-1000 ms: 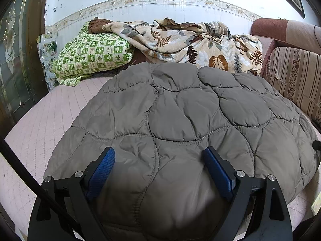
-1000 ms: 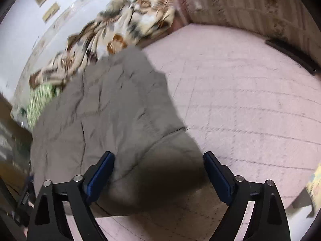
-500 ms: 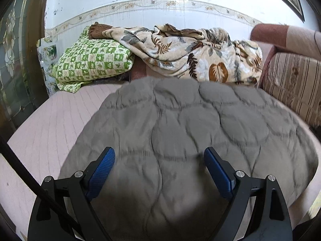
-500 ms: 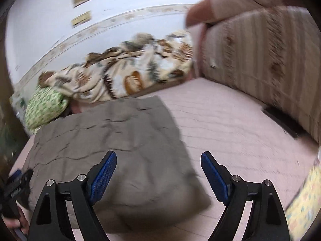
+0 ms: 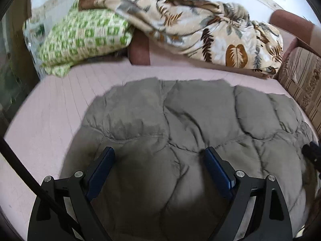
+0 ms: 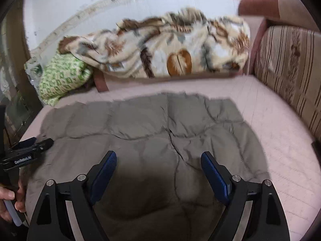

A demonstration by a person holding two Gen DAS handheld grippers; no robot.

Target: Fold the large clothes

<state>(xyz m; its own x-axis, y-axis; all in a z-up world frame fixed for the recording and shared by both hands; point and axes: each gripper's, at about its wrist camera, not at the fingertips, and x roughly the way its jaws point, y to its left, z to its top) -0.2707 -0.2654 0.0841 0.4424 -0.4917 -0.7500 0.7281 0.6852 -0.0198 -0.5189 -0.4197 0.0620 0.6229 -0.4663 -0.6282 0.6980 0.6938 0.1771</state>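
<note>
The left gripper (image 5: 159,169) hangs over the near part of a grey quilted jacket (image 5: 190,136), its blue-padded fingers (image 5: 101,172) spread wide with nothing clamped between them — only the padded fabric lies below the gap. The right gripper (image 6: 158,170) is likewise released, its fingers (image 6: 214,175) standing well apart above the same grey quilted jacket (image 6: 152,132) and gripping nothing. In the right wrist view the left gripper (image 6: 30,148) shows at the left edge, held by a hand (image 6: 10,198) near the jacket's left side.

The jacket lies folded into a broad, roughly rectangular bundle on a bed covered in a pale pink quilted sheet (image 5: 54,108), its stitched panels puffed and its far edge fairly straight. Bare sheet shows to the left of it and, in the right wrist view, to the right as well (image 6: 280,140).

Beyond the jacket, against the wall, a leaf-patterned blanket (image 5: 200,26) is heaped along the far side of the bed — beside it, to the left, rests a green-and-white checked pillow (image 5: 84,38). A striped upholstered backrest (image 6: 291,60) runs along the right side of the bed. Both views are somewhat blurred.
</note>
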